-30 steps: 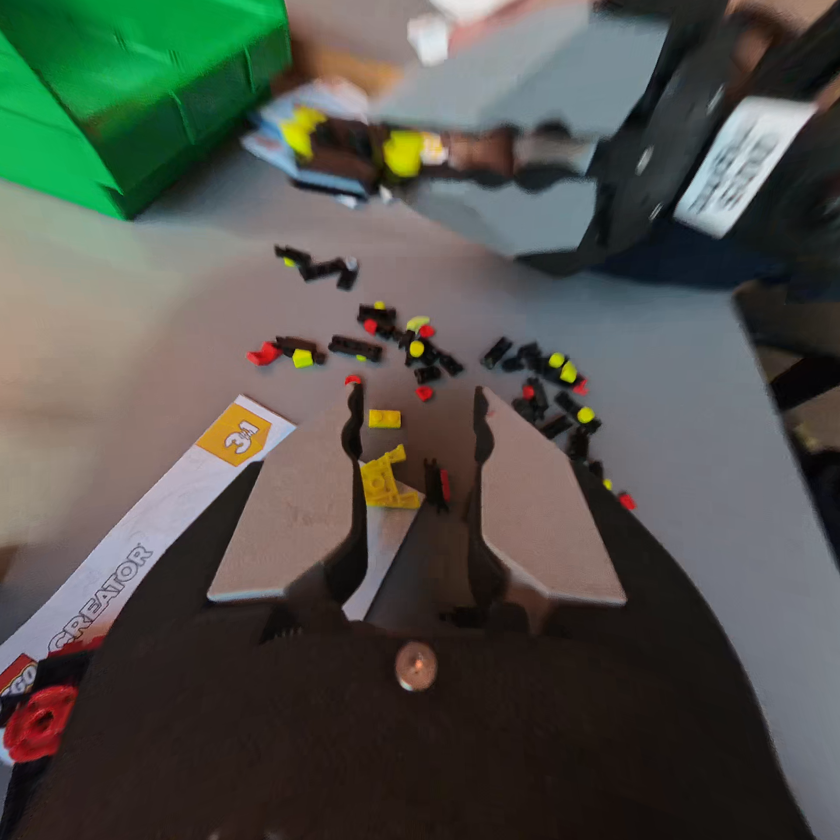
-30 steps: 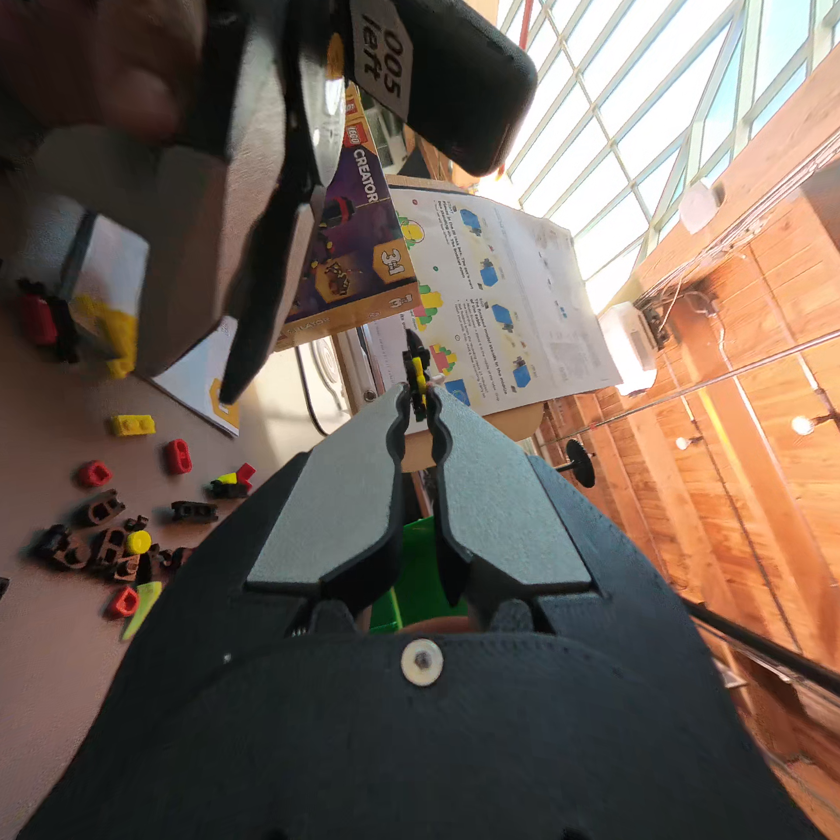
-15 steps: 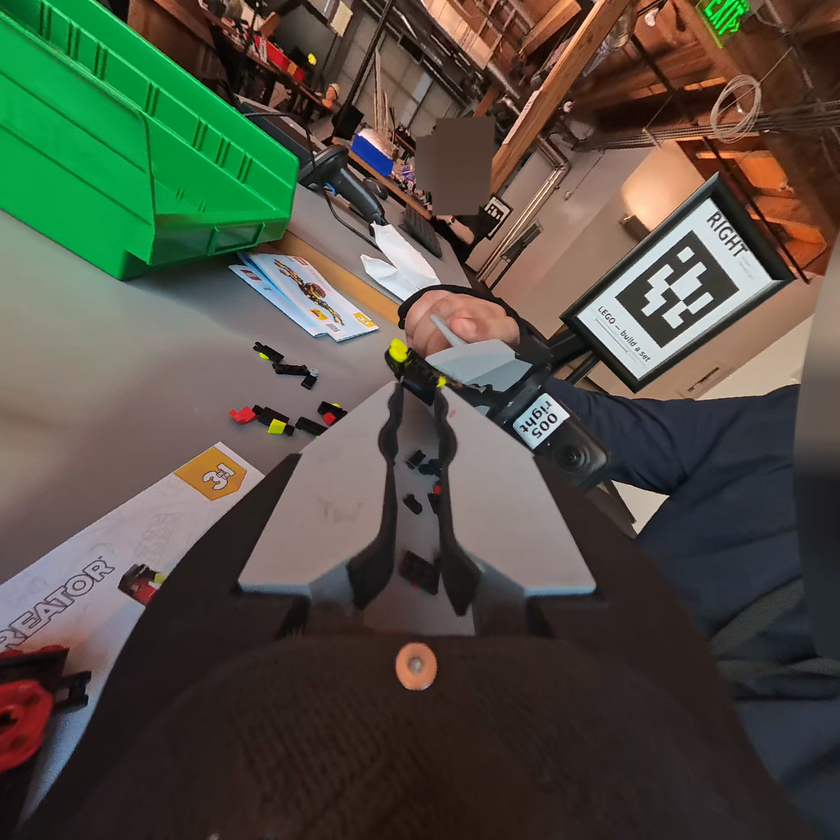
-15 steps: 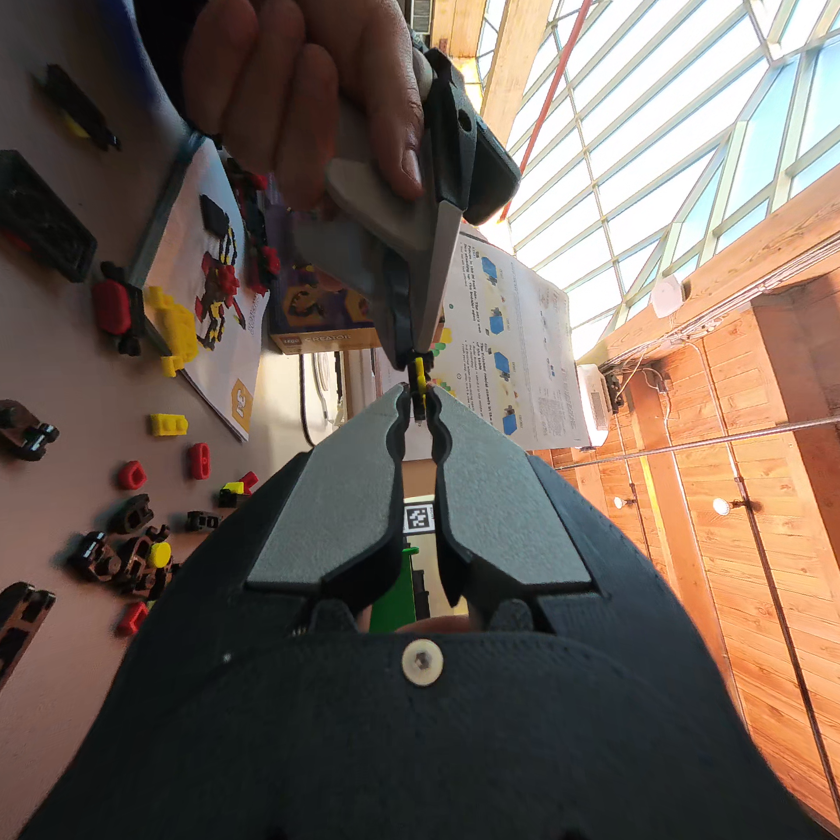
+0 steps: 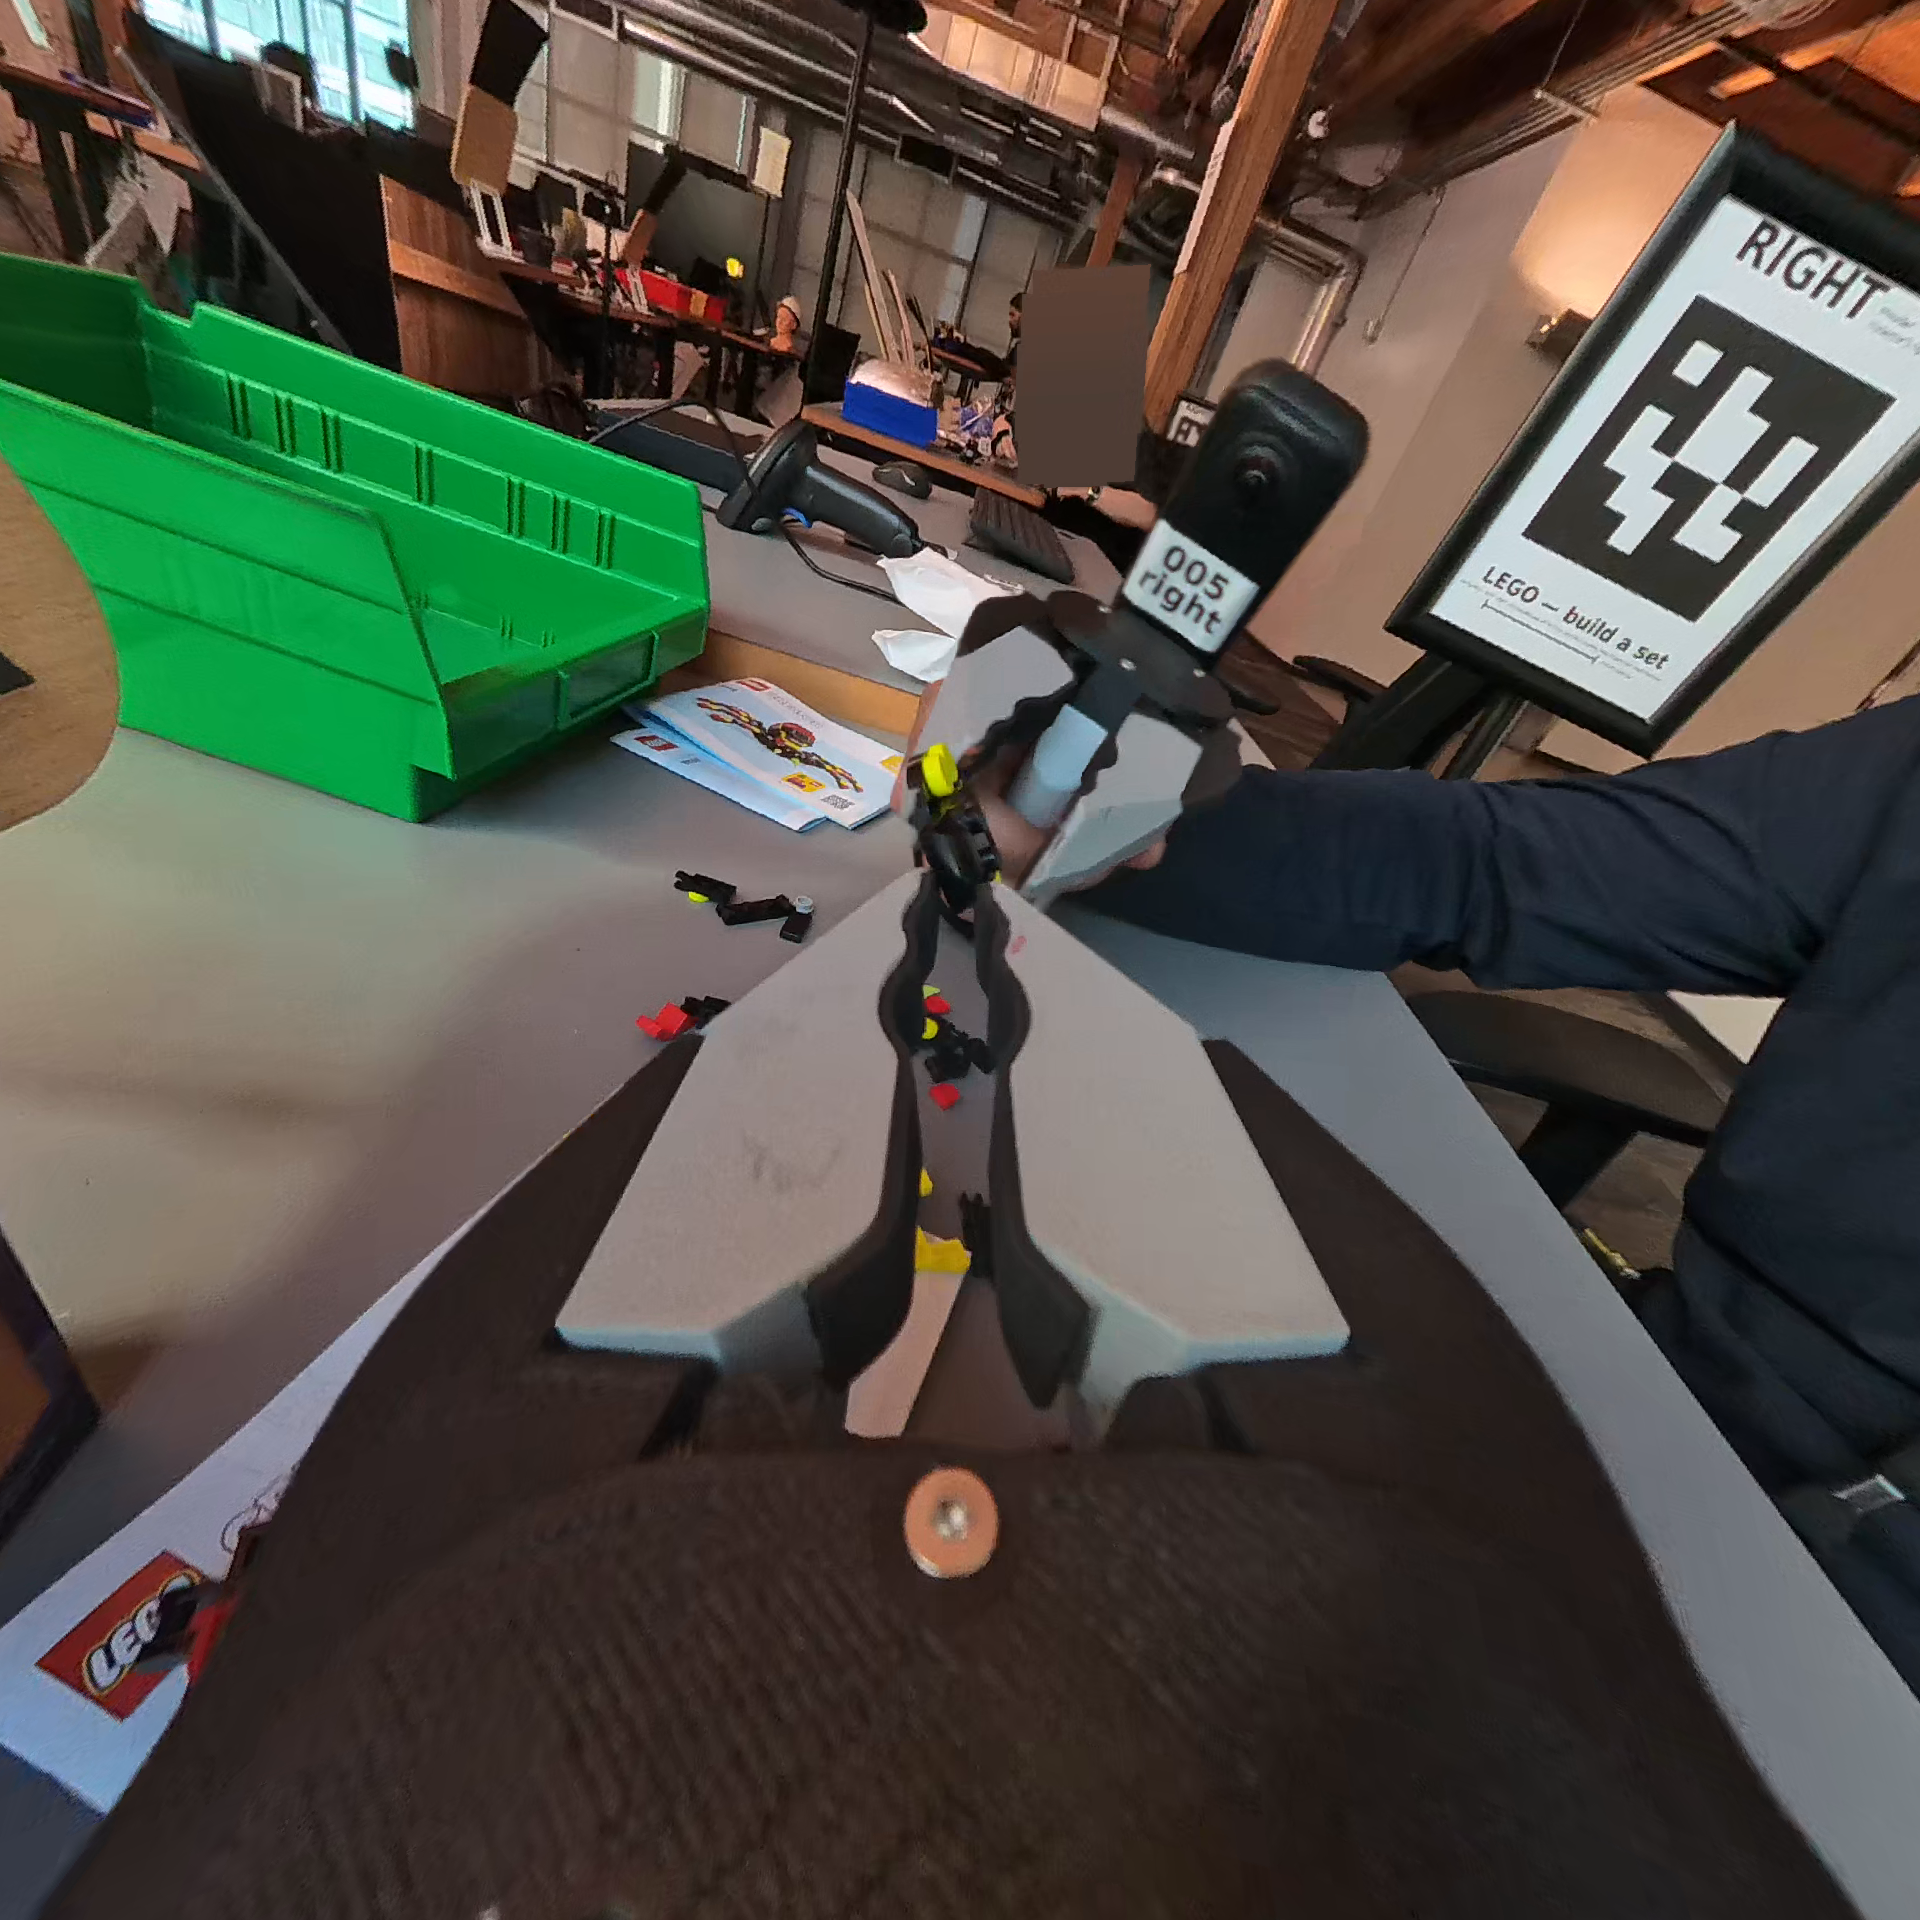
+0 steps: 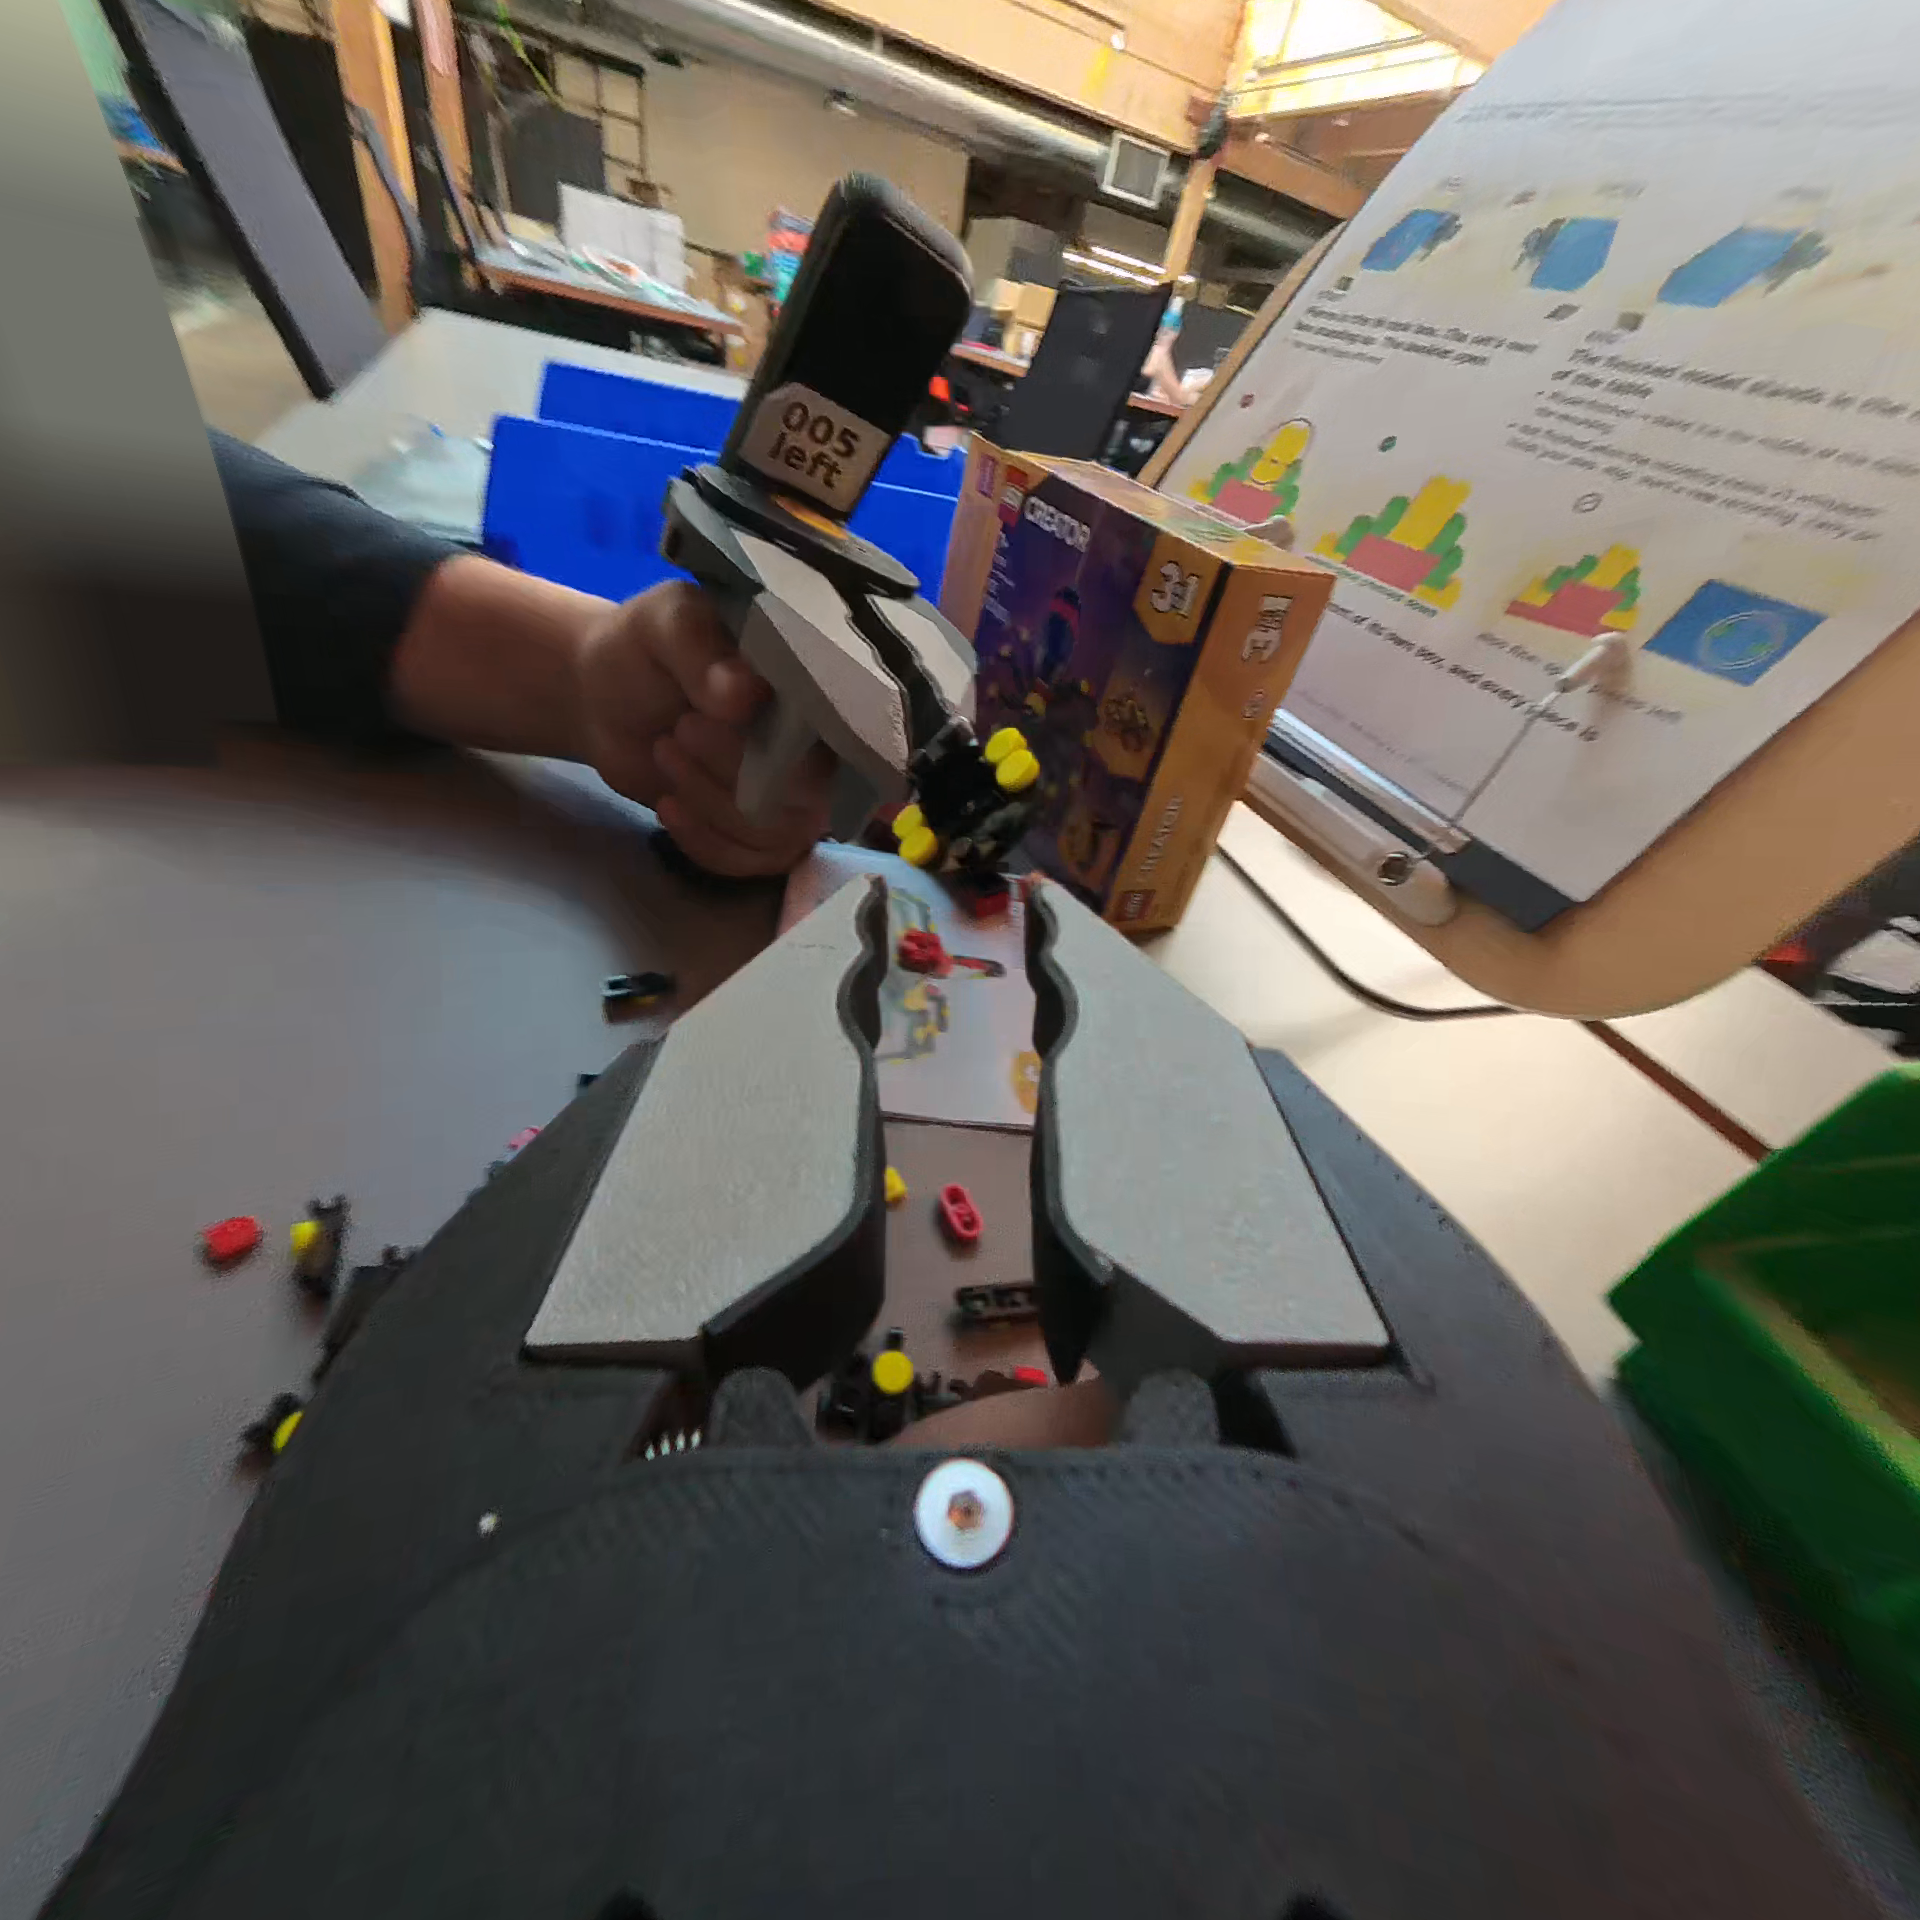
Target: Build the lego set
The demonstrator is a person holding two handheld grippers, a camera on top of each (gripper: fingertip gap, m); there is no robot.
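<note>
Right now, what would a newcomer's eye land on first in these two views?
First, the small black-and-yellow model, pinched in the left tool and held above the grey table. Facing it, the right tool is open and empty, with loose red, yellow and black pieces scattered beneath it. The bright green bin sits at the table's far left in the left wrist view.
</note>
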